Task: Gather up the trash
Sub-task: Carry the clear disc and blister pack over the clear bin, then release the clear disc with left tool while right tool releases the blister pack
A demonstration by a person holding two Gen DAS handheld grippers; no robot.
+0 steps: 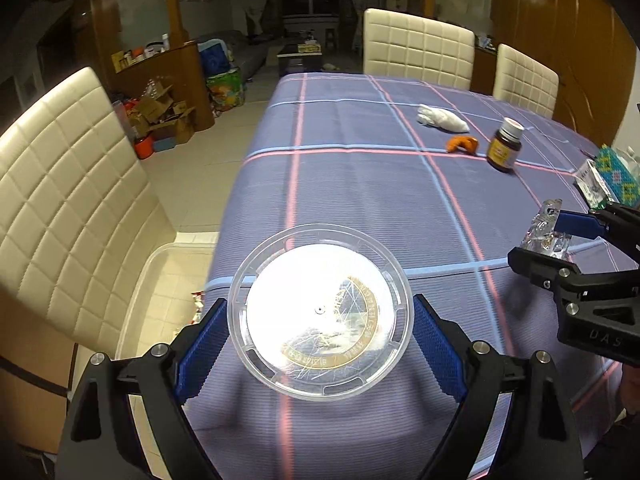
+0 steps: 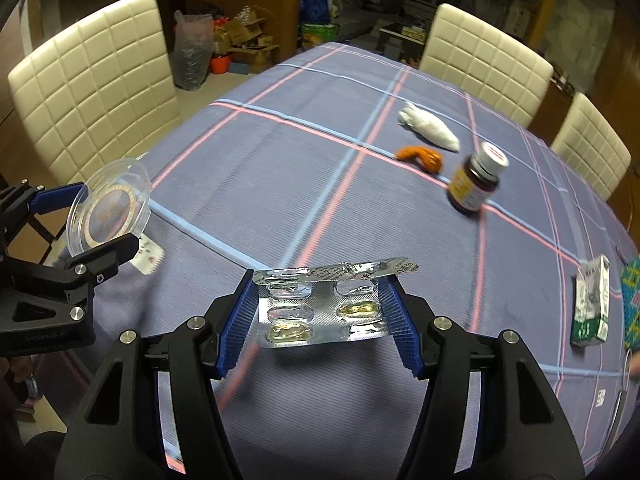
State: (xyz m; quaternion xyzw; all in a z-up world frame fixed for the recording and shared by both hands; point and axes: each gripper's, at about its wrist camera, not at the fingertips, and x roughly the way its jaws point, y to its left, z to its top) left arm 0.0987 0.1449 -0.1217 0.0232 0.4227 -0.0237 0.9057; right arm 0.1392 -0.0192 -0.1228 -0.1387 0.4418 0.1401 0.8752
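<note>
My left gripper (image 1: 320, 340) is shut on a clear round plastic lid (image 1: 320, 312) and holds it above the table's left edge; it also shows in the right wrist view (image 2: 110, 206). My right gripper (image 2: 318, 316) is shut on a silver pill blister pack (image 2: 324, 304), held above the near part of the table; the pack also shows in the left wrist view (image 1: 546, 232). On the checked tablecloth (image 1: 340, 184) lie a crumpled white tissue (image 2: 430, 126) and an orange peel (image 2: 422, 158).
A brown pill bottle (image 2: 476, 180) stands by the peel. A small green and white box (image 2: 592, 304) lies at the right. A clear plastic bin (image 1: 160, 280) sits on the floor left of the table. Cream chairs (image 1: 64, 184) stand around it.
</note>
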